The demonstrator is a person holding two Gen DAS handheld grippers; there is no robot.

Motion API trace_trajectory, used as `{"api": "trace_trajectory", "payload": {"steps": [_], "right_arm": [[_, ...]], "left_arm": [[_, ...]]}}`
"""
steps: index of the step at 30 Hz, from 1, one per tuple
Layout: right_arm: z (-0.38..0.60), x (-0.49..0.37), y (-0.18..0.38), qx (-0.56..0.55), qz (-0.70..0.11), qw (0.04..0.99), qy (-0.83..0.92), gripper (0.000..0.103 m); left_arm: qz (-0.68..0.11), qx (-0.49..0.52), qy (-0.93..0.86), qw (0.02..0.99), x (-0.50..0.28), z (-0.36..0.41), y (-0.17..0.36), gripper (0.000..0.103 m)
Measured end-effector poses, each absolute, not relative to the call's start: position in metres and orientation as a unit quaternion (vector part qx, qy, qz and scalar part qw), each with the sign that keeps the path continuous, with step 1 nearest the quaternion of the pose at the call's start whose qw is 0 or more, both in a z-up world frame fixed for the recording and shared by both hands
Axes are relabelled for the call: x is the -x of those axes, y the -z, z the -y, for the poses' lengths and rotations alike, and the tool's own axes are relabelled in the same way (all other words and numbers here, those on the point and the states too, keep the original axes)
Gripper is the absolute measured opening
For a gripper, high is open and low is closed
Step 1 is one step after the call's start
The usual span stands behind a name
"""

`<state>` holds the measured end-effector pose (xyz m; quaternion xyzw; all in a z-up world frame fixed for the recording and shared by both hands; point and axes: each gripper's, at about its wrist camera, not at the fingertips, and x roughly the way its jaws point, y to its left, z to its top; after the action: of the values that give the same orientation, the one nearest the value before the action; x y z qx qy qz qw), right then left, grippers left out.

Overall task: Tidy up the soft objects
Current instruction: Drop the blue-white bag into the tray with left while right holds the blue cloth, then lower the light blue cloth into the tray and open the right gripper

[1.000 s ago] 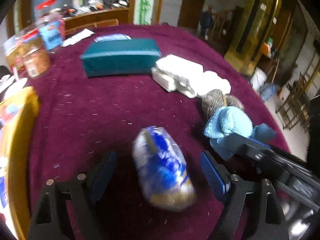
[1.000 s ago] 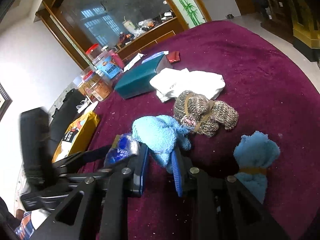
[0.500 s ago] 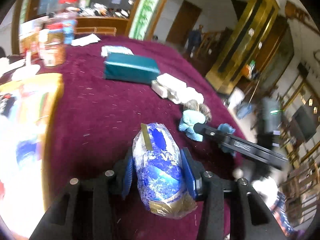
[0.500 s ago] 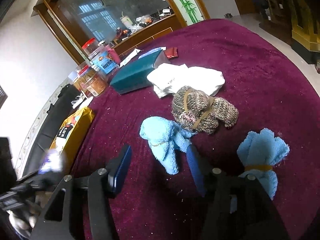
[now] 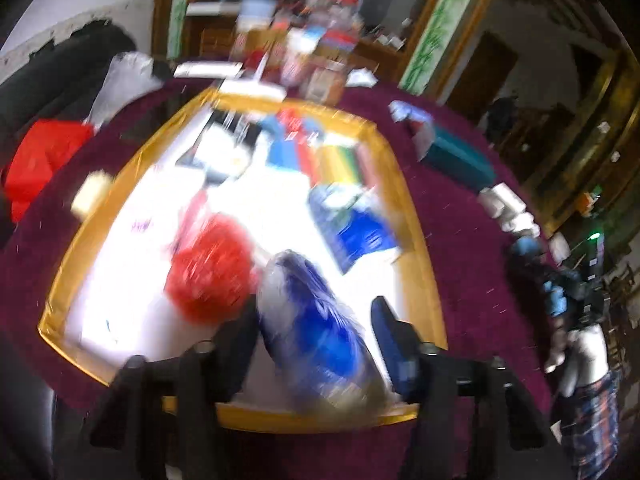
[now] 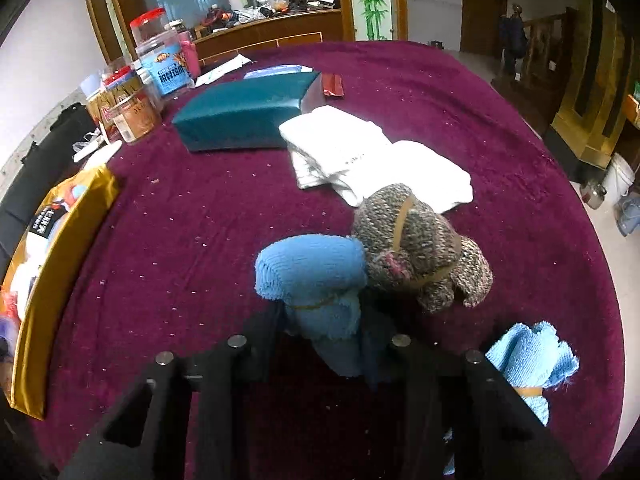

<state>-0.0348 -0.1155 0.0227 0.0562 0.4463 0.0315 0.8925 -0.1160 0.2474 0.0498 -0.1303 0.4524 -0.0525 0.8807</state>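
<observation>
Right gripper (image 6: 320,332) closing around the blue knit bundle (image 6: 312,276).

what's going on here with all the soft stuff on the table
A person with tongs in each hand is sorting soft items on a maroon table. The left tongs are opening above a yellow tray, with a blue-and-clear plastic packet between them. The right tongs are closing on a light blue knit bundle, which lies against a brown knit bundle.
</observation>
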Motion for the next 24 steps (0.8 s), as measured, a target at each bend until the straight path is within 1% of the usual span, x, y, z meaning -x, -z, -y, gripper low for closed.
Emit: {"api": "trace_trajectory", "payload": {"steps": [2, 5, 8, 12, 19, 22, 24], "right_arm": [[0.116, 0.041, -0.029, -0.068, -0.445, 0.892, -0.042, 0.029], [0.100, 0.058, -0.052, -0.076, -0.432, 0.894, -0.084, 0.029], [0.061, 0.078, -0.081, -0.070, -0.417, 0.891, -0.164, 0.029], [-0.006, 0.098, -0.102, -0.044, -0.413, 0.868, -0.271, 0.030], [-0.113, 0.115, -0.087, -0.008, -0.461, 0.800, -0.383, 0.030], [-0.150, 0.125, -0.083, 0.011, -0.467, 0.783, -0.412, 0.030], [-0.175, 0.129, -0.081, 0.026, -0.470, 0.772, -0.427, 0.030]], "left_arm": [[-0.447, 0.140, 0.061, 0.882, 0.119, -0.251, -0.048, 0.064], [-0.423, 0.158, 0.066, 0.890, 0.129, -0.259, -0.059, 0.067], [-0.394, 0.184, 0.069, 0.898, 0.136, -0.270, -0.074, 0.069], [-0.363, 0.227, 0.064, 0.901, 0.143, -0.289, -0.084, 0.072], [-0.331, 0.276, 0.028, 0.902, 0.163, -0.332, -0.088, 0.073], [-0.315, 0.288, 0.014, 0.905, 0.172, -0.348, -0.090, 0.073], [-0.310, 0.292, 0.010, 0.905, 0.174, -0.353, -0.089, 0.075]]}}
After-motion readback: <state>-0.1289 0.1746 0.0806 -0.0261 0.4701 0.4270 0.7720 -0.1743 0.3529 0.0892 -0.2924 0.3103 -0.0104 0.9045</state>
